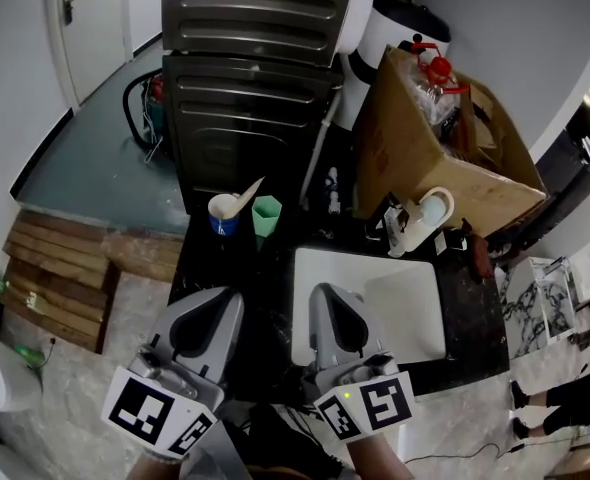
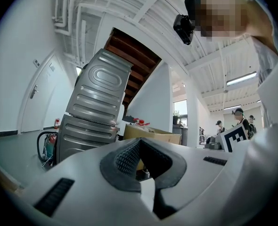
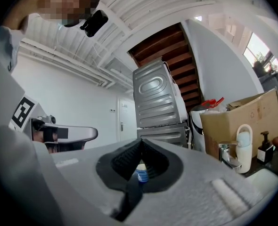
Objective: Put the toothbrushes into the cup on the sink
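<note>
Grippers hover at the bottom of the head view above a dark counter (image 1: 225, 266) with a white rectangular sink basin (image 1: 415, 313) set into it. The left gripper (image 1: 225, 303), grey with a black-and-white marker cube, has its jaws pressed together on nothing. The right gripper (image 1: 325, 296) is likewise closed and empty, its tip over the left part of the basin. Both point level toward the back of the counter, a neutral carry that looks better suited to lining up than to grasping.

Above them, centre-left in the frame, stand the two likely targets. One is a blue-and-white round cup (image 1: 224, 214) with a pale cream handle (image 1: 247, 194), probably a toothbrush, leaning out toward the upper right. Just beside it on the right is a mint-green plastic cup (image 1: 266, 215), whose contents cannot be made out. The right gripper view shows the blue-and-white cup through the gap behind its closed tips, which suggests that hand is aimed at it.

At upper right a brown cardboard box (image 1: 425, 148) crowds a white bottle with a loop handle (image 1: 427, 215). A grey ribbed metal appliance (image 1: 250, 68) fills the top centre. Neither gripper holds a brush, and either one would have to open its jaws before picking one up.
</note>
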Demonstrator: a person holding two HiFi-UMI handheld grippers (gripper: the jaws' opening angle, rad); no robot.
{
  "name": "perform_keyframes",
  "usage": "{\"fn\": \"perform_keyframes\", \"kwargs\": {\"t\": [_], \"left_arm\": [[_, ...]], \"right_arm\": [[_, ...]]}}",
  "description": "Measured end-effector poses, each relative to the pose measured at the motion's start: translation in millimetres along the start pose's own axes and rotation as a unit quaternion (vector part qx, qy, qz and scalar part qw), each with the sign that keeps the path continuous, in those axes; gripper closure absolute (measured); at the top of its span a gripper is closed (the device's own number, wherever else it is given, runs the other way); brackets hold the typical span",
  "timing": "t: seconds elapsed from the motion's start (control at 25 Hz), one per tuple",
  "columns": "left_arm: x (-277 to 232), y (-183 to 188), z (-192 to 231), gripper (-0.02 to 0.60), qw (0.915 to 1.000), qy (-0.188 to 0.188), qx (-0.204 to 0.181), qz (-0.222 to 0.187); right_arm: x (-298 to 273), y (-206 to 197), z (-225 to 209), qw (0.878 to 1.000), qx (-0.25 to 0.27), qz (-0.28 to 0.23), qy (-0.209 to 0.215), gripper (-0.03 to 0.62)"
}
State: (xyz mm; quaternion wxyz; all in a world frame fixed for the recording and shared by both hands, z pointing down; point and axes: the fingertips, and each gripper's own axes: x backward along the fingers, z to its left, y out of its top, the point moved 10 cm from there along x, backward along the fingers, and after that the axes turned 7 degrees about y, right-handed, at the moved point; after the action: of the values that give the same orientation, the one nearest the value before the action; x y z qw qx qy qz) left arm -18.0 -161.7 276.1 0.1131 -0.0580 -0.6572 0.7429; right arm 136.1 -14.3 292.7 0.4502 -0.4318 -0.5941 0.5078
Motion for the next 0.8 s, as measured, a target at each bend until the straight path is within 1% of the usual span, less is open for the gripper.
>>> {"fn": "perform_keyframes", "kwargs": {"t": [0.4,0.8], "left_arm": [[38,9,35,0.578,0.9993,-0.038,-0.001,-0.003],[73,9,55,0.578,0.9981,-0.062,0.004,-0.006]], "right_arm": [[-2,-2,58,0.999,0.009,-0.009,-0.043,0.595],[5,-4,106,0.998,0.021,-0.013,-0.064,0.595]]}}
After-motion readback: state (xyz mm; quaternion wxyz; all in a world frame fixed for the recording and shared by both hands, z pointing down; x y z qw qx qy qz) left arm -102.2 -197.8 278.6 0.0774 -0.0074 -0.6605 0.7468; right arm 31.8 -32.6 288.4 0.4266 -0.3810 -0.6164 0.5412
